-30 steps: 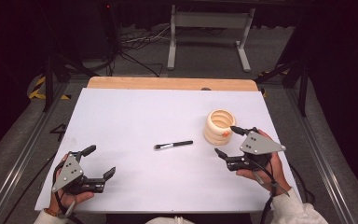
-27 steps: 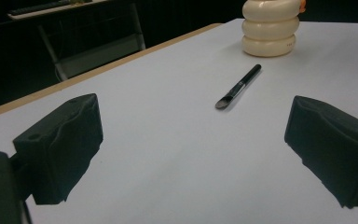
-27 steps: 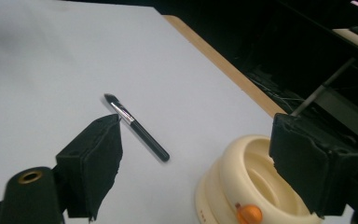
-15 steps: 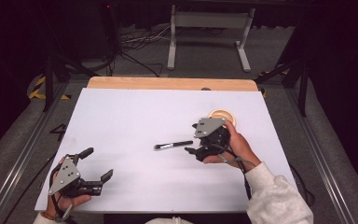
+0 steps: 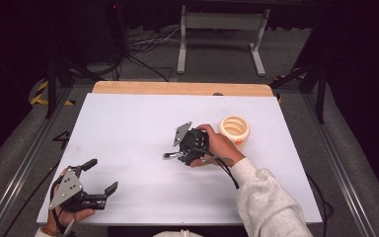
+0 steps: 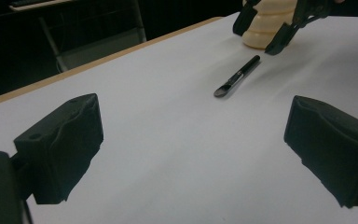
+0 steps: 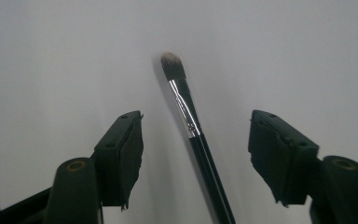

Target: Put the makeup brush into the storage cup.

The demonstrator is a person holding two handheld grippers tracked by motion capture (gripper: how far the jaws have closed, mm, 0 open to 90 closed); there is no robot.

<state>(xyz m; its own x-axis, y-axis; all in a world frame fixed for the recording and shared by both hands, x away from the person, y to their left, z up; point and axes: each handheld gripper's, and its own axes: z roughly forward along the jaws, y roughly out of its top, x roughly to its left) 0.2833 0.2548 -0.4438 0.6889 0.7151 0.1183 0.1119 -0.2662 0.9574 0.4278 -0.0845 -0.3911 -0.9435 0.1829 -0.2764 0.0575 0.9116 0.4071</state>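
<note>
**Right claw straddles the makeup brush, not yet closed**

The makeup brush [image 7: 193,140] lies flat on the white counter [image 5: 128,128], near its middle, with a ribbed cream holder [image 5: 234,130] standing just beyond and to the right of it. That layout suggests the work in hand: lift the brush and likely stand it in the holder, which is near enough for a short carry.

The right claw [image 5: 182,154] is down over the brush. In the right gripper view its two black jaws are spread, one on each side of the dark handle, with the silver ferrule and pale bristles pointing away ahead of them. Neither jaw touches the brush; a gap shows on both sides. Straddling the handle rather than the bristles makes sense, since the handle is the stiff part and gives the pads something to bite on. The handle runs a little slantwise between the jaws, so a squeeze may roll or turn it slightly.

The right hand [image 5: 219,145] reaches forward and inward from a grey sleeve [image 5: 269,202], wrist bent so the claw tips down toward the counter.

The left claw [image 5: 96,180] rests at the near left corner, well apart from the brush, its jaws also spread and holding nothing. It looks parked there to keep clear. From its camera the brush [image 6: 237,76] shows lying in front of the holder [image 6: 268,23].
</note>
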